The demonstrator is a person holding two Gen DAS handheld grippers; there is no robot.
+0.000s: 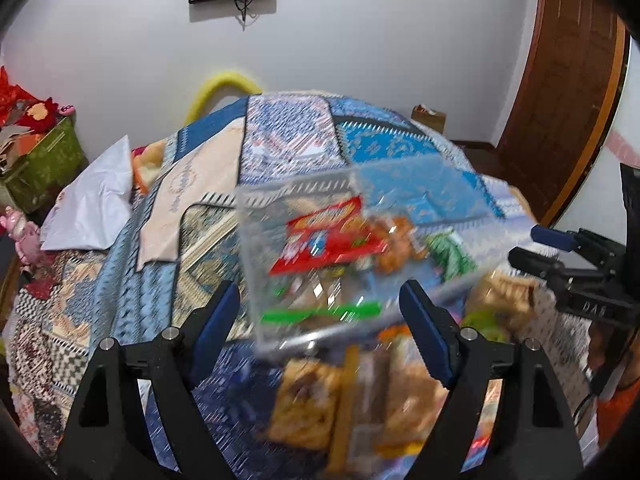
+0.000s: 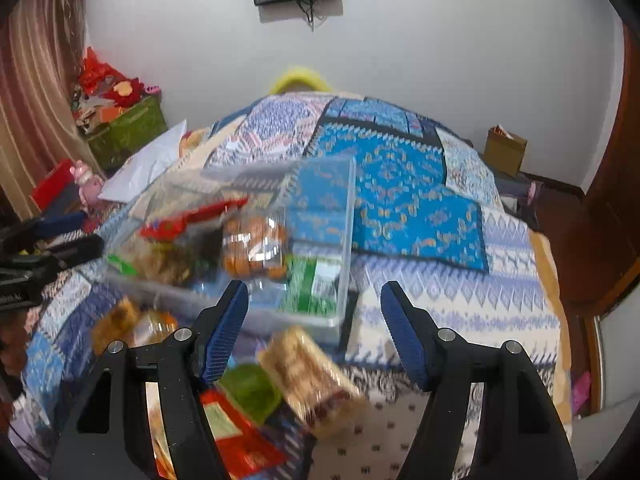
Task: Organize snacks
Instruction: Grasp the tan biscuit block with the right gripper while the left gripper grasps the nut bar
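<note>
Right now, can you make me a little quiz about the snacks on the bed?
1. True or false: the clear plastic bin already holds snacks.
2. What colour is the big packet inside the bin? A red, B purple, C black.
3. Fill in: the beige wafer pack lies on the quilt, ____ the bin.

Key: 1 true. 2 A. 3 outside. Neither hand-held gripper, left or right, holds anything.

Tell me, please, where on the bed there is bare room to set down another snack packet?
Bare quilt lies right of the clear plastic bin, on the blue-and-white patterned patch, and on the bright blue butterfly patch behind it. It is crowded in front of the bin: a beige wafer packet, a green lidded tub and a red packet lie close together.
</note>
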